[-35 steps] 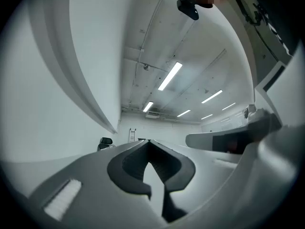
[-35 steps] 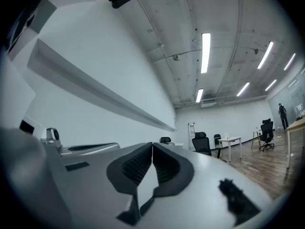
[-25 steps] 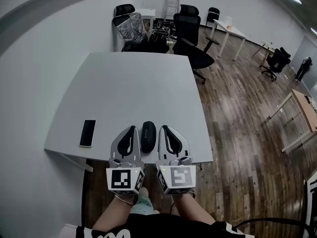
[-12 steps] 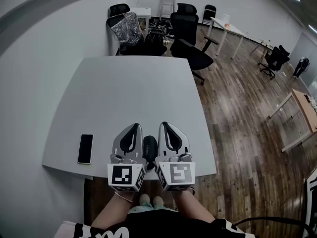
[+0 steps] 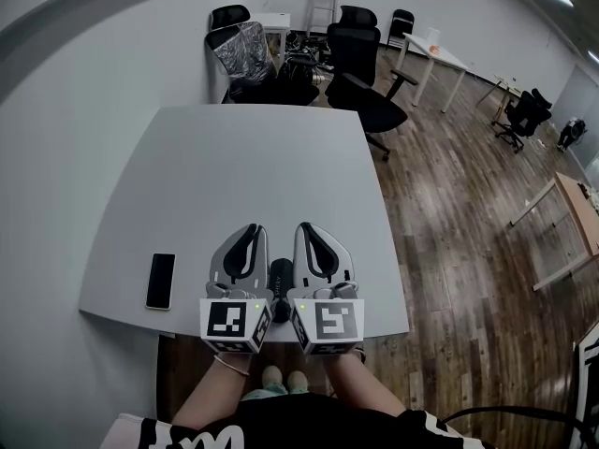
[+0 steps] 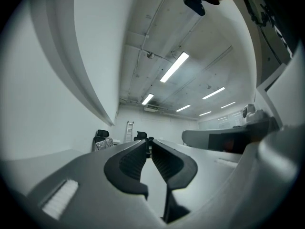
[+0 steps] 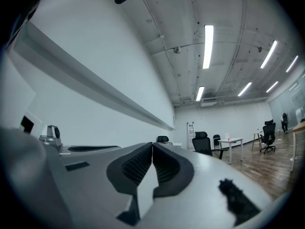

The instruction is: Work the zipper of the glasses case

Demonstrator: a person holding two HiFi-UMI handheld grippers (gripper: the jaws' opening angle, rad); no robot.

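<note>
Both grippers and the glasses case (image 5: 281,277) have shifted down-frame, toward the near edge of the table (image 5: 253,157). Left gripper (image 5: 254,228) jaws have just cracked open a sliver, nothing between them; right gripper (image 5: 304,226) is fully closed, empty. Case lies between the 2, lower centre, gripped by neither. Risk: 1 nudge sends it off the edge; unpinned, it'll likely slide when the zipper gets tugged.

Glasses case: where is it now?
Head view: the glasses case lies at the table's near edge, between the right gripper and the left gripper, whose empty jaws have just been opening; a phone lies further left.
</note>
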